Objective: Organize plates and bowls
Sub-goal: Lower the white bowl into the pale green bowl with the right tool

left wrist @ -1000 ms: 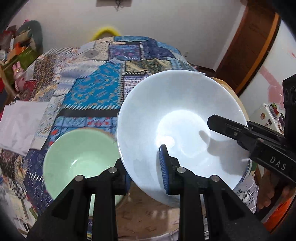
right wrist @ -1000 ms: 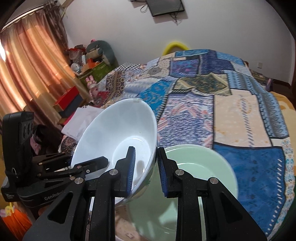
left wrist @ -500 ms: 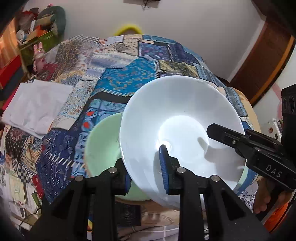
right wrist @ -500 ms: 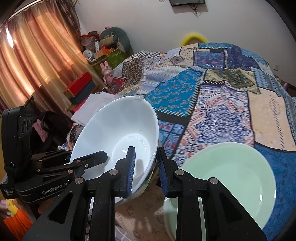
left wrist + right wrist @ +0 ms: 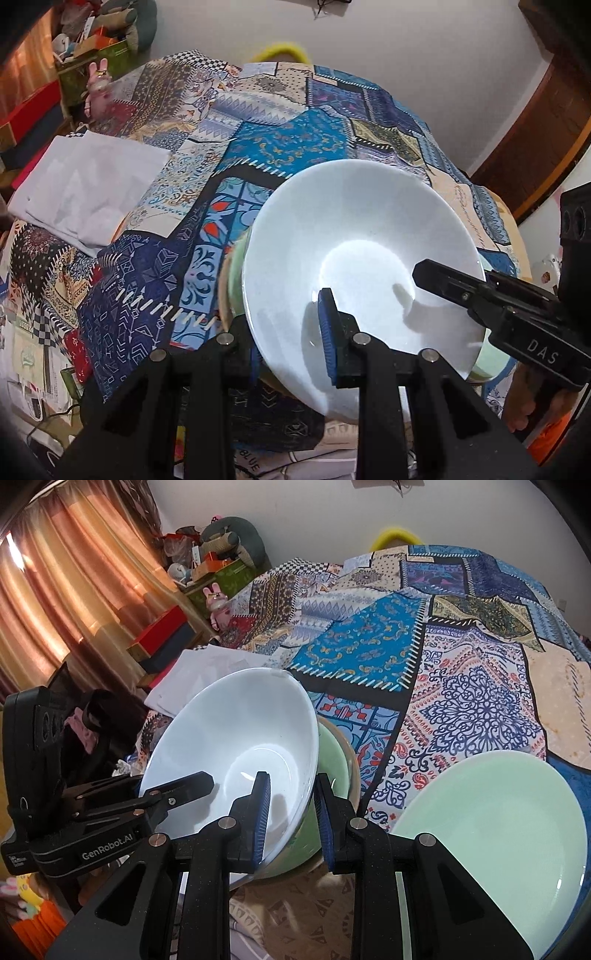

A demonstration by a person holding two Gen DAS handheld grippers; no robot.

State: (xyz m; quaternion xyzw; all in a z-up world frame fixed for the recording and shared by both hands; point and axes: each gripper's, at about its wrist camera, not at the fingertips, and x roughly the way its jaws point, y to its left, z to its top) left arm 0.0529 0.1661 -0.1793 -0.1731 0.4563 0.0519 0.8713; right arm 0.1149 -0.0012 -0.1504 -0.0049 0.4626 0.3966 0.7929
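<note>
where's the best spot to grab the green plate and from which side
Grip the green plate at its near rim, coming in low from the camera side. It lies flat and shallow on the quilt, so probably only the thin lip can be pinched, one tool finger under, one on top.

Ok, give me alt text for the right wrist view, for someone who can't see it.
Both hand-held grippers clamp the rim of a tilted white bowl, the right hand-held gripper near the camera and the left hand-held gripper reaching in from the left. A green bowl sits just behind it on a patchwork bedspread, with a pale green plate to the right.
</note>
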